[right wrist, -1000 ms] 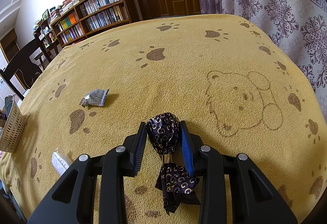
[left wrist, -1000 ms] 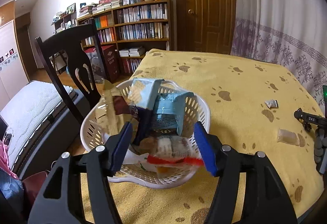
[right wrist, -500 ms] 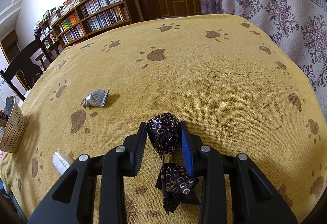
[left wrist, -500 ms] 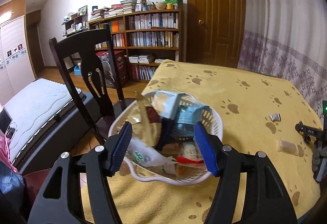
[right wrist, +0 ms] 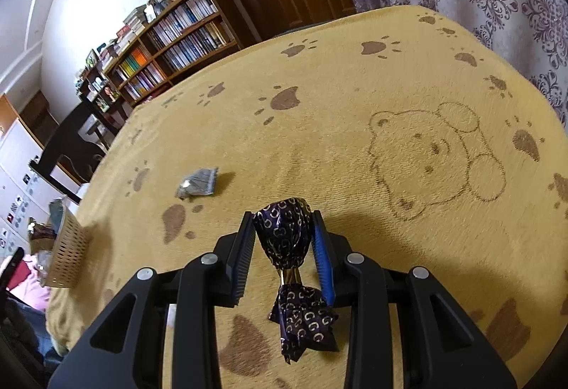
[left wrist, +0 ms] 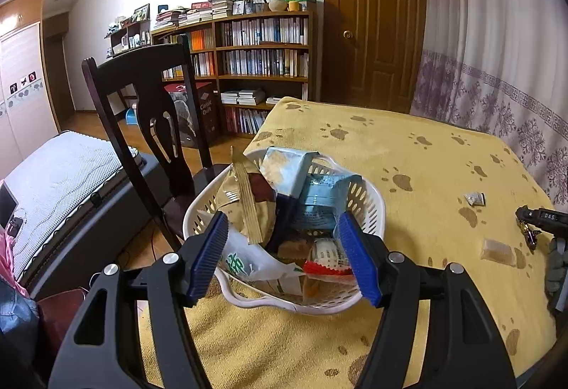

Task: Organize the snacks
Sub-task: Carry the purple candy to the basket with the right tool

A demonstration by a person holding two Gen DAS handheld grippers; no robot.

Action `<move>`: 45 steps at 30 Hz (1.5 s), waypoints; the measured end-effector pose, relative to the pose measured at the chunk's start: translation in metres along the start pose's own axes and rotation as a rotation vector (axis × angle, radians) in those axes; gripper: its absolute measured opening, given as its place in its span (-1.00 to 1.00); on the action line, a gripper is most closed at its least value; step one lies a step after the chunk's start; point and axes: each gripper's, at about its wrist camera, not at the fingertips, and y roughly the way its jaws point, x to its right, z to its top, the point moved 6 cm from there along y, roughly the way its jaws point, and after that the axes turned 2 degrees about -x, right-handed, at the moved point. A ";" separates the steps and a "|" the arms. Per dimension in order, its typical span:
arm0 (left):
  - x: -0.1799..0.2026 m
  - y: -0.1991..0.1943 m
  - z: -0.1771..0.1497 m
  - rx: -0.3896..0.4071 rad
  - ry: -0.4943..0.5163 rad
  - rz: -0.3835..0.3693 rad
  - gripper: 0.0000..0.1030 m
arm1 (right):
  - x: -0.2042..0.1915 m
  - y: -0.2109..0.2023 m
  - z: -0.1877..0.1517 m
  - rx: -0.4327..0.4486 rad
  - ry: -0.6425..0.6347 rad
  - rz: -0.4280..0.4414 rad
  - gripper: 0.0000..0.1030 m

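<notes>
A white plastic basket (left wrist: 377, 208) stands at the table's left edge, full of snack packets: a light blue one (left wrist: 314, 197), a tan one (left wrist: 248, 204), a red and white one (left wrist: 328, 259). My left gripper (left wrist: 280, 229) hangs open just before and above the basket's near rim, holding nothing. My right gripper (right wrist: 284, 233) is shut on a dark purple foil-wrapped candy (right wrist: 282, 222), whose twisted tail hangs down above the cloth. In the right wrist view the basket (right wrist: 67, 247) sits far left. A silver wrapper (right wrist: 198, 182) lies on the cloth ahead.
A yellow paw-print cloth (left wrist: 408, 154) covers the table. A silver wrapper (left wrist: 475, 199) and a small clear packet (left wrist: 497, 248) lie right of the basket. A dark wooden chair (left wrist: 152, 98) stands against the table's left side, a bed (left wrist: 60, 176) beyond it.
My left gripper has drawn back and tilted up from the basket, staying open. My right gripper has risen and swung left with the candy held.
</notes>
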 end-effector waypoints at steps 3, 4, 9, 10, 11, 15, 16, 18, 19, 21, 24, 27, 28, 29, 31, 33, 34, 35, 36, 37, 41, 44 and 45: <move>-0.001 -0.002 0.001 0.007 -0.002 -0.001 0.39 | -0.008 -0.004 -0.001 0.000 0.003 0.030 -0.38; -0.001 -0.002 0.002 0.007 -0.002 -0.003 0.39 | -0.011 -0.005 -0.001 0.001 0.004 0.041 -0.38; 0.001 -0.005 0.001 0.013 0.015 -0.010 0.39 | -0.026 -0.012 -0.005 -0.005 0.014 0.108 -0.38; 0.001 -0.005 0.001 0.014 0.017 -0.010 0.39 | -0.030 -0.013 -0.005 -0.003 0.013 0.116 -0.38; 0.001 -0.005 0.001 0.014 0.020 -0.010 0.39 | -0.034 -0.016 -0.005 0.002 0.007 0.124 -0.38; -0.001 -0.005 0.000 0.014 0.026 -0.010 0.40 | -0.057 -0.031 -0.006 0.026 -0.023 0.166 -0.38; -0.002 -0.005 0.000 0.015 0.028 -0.010 0.40 | -0.063 -0.035 -0.006 0.031 -0.031 0.180 -0.38; -0.004 -0.004 0.000 0.016 0.029 -0.011 0.40 | -0.079 -0.043 -0.008 0.041 -0.051 0.216 -0.38; -0.005 -0.004 -0.001 0.017 0.029 -0.013 0.40 | -0.086 -0.046 -0.009 0.043 -0.059 0.228 -0.38; -0.007 -0.004 -0.002 0.017 0.030 -0.019 0.40 | -0.103 -0.049 -0.012 0.044 -0.077 0.257 -0.38; -0.011 -0.004 -0.004 0.017 0.031 -0.030 0.40 | -0.134 -0.047 -0.014 0.031 -0.096 0.314 -0.38; -0.014 -0.005 -0.006 0.017 0.030 -0.034 0.40 | -0.167 -0.041 -0.016 0.011 -0.127 0.354 -0.38; -0.017 -0.006 -0.007 0.017 0.027 -0.036 0.40 | -0.181 -0.037 -0.017 0.001 -0.144 0.362 -0.38; -0.020 -0.006 -0.009 0.017 0.020 -0.039 0.40 | -0.192 -0.033 -0.018 -0.008 -0.158 0.370 -0.38; -0.024 -0.007 -0.011 0.018 0.008 -0.048 0.40 | -0.218 -0.027 -0.020 -0.025 -0.195 0.381 -0.38; -0.028 -0.008 -0.013 0.023 -0.006 -0.061 0.40 | -0.243 -0.020 -0.022 -0.035 -0.235 0.385 -0.38; -0.029 -0.008 -0.014 0.026 -0.009 -0.067 0.40 | -0.253 -0.017 -0.024 -0.040 -0.248 0.387 -0.38; -0.030 -0.009 -0.015 0.030 -0.013 -0.075 0.40 | -0.265 -0.013 -0.025 -0.048 -0.263 0.390 -0.38; -0.031 -0.010 -0.015 0.033 -0.015 -0.082 0.40 | -0.274 -0.011 -0.027 -0.053 -0.272 0.394 -0.38; -0.031 -0.011 -0.016 0.036 -0.018 -0.091 0.40 | -0.287 -0.007 -0.028 -0.063 -0.281 0.400 -0.38; -0.034 -0.012 -0.019 0.038 -0.033 -0.116 0.40 | -0.329 0.007 -0.034 -0.100 -0.306 0.437 -0.38; -0.037 -0.015 -0.019 0.046 -0.044 -0.127 0.40 | -0.356 0.015 -0.039 -0.112 -0.342 0.442 -0.38; -0.038 -0.015 -0.018 0.048 -0.049 -0.130 0.40 | -0.363 0.018 -0.039 -0.113 -0.352 0.441 -0.38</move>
